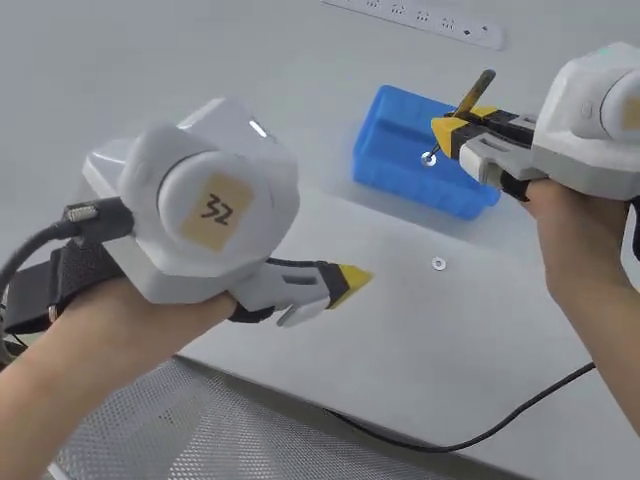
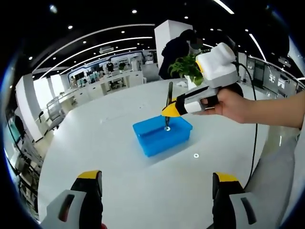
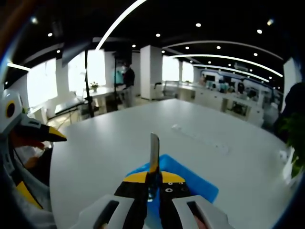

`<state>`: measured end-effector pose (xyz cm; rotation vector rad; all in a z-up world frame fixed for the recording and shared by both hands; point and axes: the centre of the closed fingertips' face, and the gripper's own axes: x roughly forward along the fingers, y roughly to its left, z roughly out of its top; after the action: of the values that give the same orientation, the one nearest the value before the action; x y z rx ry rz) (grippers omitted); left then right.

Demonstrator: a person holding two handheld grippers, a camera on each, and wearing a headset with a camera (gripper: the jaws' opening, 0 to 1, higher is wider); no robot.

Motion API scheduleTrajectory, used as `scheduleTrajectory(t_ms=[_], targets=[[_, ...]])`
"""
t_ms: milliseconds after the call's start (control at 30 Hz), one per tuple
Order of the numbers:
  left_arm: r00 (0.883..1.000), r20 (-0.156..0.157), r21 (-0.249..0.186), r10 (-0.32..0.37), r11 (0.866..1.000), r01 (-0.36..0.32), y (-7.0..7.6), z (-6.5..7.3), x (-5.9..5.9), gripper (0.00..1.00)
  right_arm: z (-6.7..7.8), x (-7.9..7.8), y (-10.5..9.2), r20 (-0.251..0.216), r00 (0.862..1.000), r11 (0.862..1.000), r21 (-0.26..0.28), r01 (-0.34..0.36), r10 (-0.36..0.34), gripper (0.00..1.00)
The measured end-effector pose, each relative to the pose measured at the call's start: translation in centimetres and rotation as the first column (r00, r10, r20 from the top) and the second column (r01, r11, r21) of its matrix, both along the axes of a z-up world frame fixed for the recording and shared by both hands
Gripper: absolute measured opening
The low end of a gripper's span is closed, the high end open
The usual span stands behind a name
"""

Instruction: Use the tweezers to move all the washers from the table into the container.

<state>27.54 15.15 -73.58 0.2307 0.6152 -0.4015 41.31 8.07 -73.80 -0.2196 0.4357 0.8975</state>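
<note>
My right gripper is shut on a pair of tweezers that slant down to the left over the blue container. A small washer sits pinched at the tweezer tips, just above the container's inside. In the left gripper view the tweezers point down into the container. Another washer lies on the white table in front of the container, also seen as the washer. My left gripper hovers open and holds nothing, nearer the table's front edge.
A white power strip lies at the table's far edge. A black cable curls across the near right of the table. Grey mesh lies below the table's front edge. A person stands behind the table.
</note>
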Motion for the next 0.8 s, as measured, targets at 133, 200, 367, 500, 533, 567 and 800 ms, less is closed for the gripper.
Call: scheduleTrajectory(t_ms=[133,200,367,500,533,567,800], targets=[[1.0,-0.006,0.007,0.0,1.0,0.0,0.1,-0.2,0.1,0.99,-0.9,1.3,0.4,-0.003,1.0,1.0,-0.005,0.007,-0.007,0.04],[1.0,-0.011,-0.004,0.004,1.0,-0.004,0.2,-0.3,0.1,0.99,-1.3,1.6,0.5,-0.006,1.0,1.0,-0.012,0.008,-0.008,0.04],[1.0,-0.01,-0.014,0.01,1.0,-0.01,0.3,-0.4,-0.1,0.99,-2.8,2.1,1.0,-0.025,1.0,1.0,-0.027,0.001,-0.002,0.04],[1.0,-0.022,-0.005,0.01,1.0,-0.01,0.3,-0.7,-0.3,0.99,-4.0,2.4,1.0,-0.044,0.999,0.999,-0.037,-0.001,0.0,0.04],[1.0,-0.024,-0.003,0.009,1.0,-0.009,0.3,-0.7,-0.3,0.99,-4.2,2.3,1.0,-0.052,0.999,0.999,-0.036,0.001,-0.003,0.04],[1.0,-0.025,-0.001,0.008,1.0,-0.008,0.4,-0.8,-0.3,0.99,-4.3,2.2,0.9,-0.056,0.998,0.999,-0.036,0.002,-0.004,0.04],[0.999,-0.042,-0.004,0.001,1.0,-0.001,0.0,-1.1,-0.5,0.99,-5.6,2.2,0.5,-0.076,0.997,0.999,-0.052,0.012,-0.015,0.04]])
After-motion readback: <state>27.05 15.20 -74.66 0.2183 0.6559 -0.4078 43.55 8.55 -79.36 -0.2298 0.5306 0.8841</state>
